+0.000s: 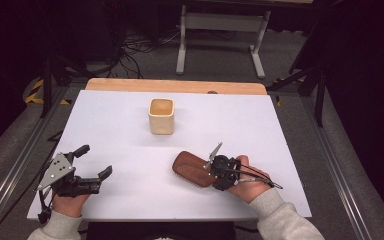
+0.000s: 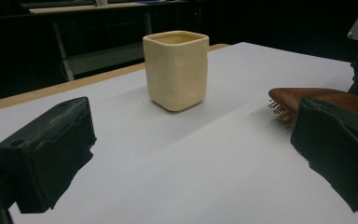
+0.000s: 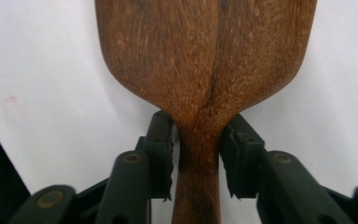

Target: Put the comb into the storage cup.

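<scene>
White sheet [image 1: 130, 150] over wooden tabletop [image 1: 175, 85] | grey floor [image 1: 220, 60] — dark room

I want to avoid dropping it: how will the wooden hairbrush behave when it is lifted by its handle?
The wooden hairbrush looks solid, so it should stay stiff. The right hand-held gripper clamps its narrow handle while the wide head extends beyond, so the head may droop or pivot. The smooth wood could perhaps slip.

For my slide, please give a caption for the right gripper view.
Right claw shut on the wooden brush handle, over the white table.
</scene>
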Available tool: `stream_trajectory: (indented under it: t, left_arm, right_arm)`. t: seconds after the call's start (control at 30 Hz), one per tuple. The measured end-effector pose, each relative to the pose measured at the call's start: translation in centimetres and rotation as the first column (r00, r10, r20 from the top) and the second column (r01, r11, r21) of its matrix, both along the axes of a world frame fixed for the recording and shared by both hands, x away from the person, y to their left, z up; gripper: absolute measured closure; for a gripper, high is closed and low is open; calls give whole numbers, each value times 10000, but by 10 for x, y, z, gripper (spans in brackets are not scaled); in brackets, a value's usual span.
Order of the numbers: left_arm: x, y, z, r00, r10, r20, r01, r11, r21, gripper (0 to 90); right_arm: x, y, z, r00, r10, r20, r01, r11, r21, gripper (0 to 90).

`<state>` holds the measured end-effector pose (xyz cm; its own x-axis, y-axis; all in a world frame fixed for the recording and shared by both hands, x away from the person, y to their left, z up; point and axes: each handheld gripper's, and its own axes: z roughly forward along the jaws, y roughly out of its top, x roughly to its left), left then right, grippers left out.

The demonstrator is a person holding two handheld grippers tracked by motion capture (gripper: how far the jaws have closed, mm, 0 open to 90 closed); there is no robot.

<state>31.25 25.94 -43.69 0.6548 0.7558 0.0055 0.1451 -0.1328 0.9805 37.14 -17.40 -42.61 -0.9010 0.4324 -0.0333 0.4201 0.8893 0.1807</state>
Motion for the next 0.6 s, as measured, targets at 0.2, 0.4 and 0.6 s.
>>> stream_trajectory:
  t: [0.2, 0.4, 0.6]
  left_arm:
    - [0, 0, 0, 10000, -16, 7, 16, 10000, -3, 7]
    - [0, -1, 0, 10000, -18, 11, 18, 10000, 14, 8]
    - [0, -1, -1, 10000, 8, 3, -8, 10000, 25, 8]
  right_arm:
    - [0, -2, -3, 9999, -121, -94, 122, 9998, 133, 713]
    - [-1, -3, -3, 9998, -176, -49, 177, 9997, 188, 721]
    - [-4, -4, -1, 9997, -185, 176, 180, 9995, 265, 725]
